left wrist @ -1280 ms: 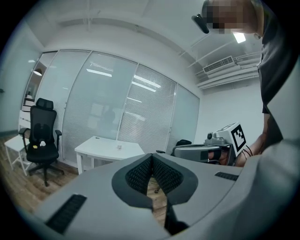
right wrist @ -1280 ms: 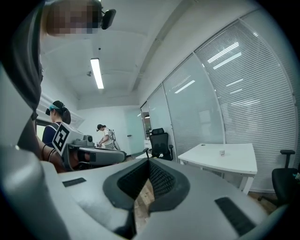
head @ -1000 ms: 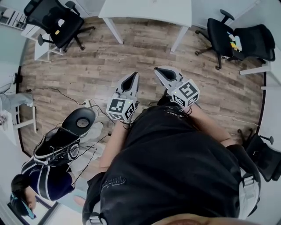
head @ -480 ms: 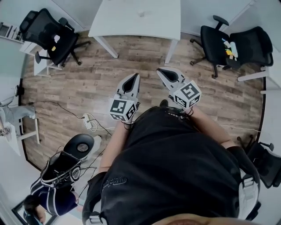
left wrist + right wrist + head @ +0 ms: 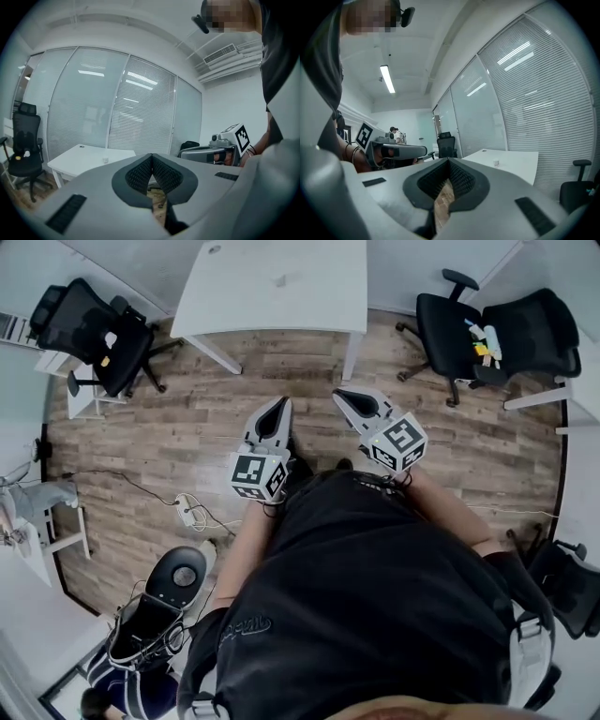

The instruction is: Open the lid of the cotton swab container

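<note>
Evidently both claws are shut and empty: in the left gripper view the ribbed pads of the left gripper [image 5: 152, 155] meet at their tips with only floor showing through the hollow behind them, and the right gripper view shows the right gripper [image 5: 448, 161] closed in the same way, holding nothing

From the head view the person, in a black shirt [image 5: 375, 596], holds the left gripper [image 5: 280, 401] and the right gripper [image 5: 337, 392] side by side out in front, apart from each other, over a wood-plank floor [image 5: 187, 418]. Each carries its marker cube close to the wrist

Ahead of the closed tips, well apart from them, stands a white table [image 5: 309, 306]. On its top lies a small pale object [image 5: 278, 280], alone near the middle; it also shows on the tabletop in the left gripper view [image 5: 105, 160] and in the right gripper view [image 5: 496, 163]. It is too small to tell whether this is the cotton swab container, or whether any lid is on or off

Black office chairs stand at either side of the table, one at the left [image 5: 84, 329] and two at the right [image 5: 450, 320] [image 5: 534, 329]. A power strip with cables [image 5: 187, 512] lies on the floor at the left, and another person [image 5: 131, 685] is at the lower left corner. Glass walls with slatted blinds [image 5: 140, 112] rise behind the table
</note>
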Available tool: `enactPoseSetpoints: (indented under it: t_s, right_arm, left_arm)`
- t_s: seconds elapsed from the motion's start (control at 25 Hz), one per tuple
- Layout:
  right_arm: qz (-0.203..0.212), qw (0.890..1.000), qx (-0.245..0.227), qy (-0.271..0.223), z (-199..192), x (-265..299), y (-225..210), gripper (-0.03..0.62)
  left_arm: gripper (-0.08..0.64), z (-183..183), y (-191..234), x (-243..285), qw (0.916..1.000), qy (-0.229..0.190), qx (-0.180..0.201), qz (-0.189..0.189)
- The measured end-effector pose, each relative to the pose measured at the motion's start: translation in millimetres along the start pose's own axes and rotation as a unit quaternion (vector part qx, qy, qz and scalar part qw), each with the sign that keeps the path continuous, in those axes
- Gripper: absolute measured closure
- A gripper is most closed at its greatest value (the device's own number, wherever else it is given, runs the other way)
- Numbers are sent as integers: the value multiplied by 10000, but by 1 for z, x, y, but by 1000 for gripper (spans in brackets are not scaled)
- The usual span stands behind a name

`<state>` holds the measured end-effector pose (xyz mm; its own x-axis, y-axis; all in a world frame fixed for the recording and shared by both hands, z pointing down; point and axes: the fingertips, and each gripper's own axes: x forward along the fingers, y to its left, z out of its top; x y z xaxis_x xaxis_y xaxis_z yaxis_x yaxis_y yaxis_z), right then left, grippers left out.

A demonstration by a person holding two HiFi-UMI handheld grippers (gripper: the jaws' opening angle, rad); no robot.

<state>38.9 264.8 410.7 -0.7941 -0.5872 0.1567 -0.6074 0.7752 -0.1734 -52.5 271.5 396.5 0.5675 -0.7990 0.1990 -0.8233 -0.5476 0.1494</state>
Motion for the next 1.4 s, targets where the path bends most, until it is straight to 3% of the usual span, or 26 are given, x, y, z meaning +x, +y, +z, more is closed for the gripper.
enactPoseSetpoints:
  t_s: [0.36,1.0,1.4]
  right_arm:
    - [-312,9994,164,-15,1,20,-35,569]
    - [-573,9975,291,278,10,143,-97,569]
    - [-636,9975,220,191,50,228,-107,569]
  left_arm:
    - [543,1,13,40,9992,118,-6,-371]
    - [543,23,136,120,9969,240,173,-731]
    - [543,70,214,144,9925,159,496,-1110]
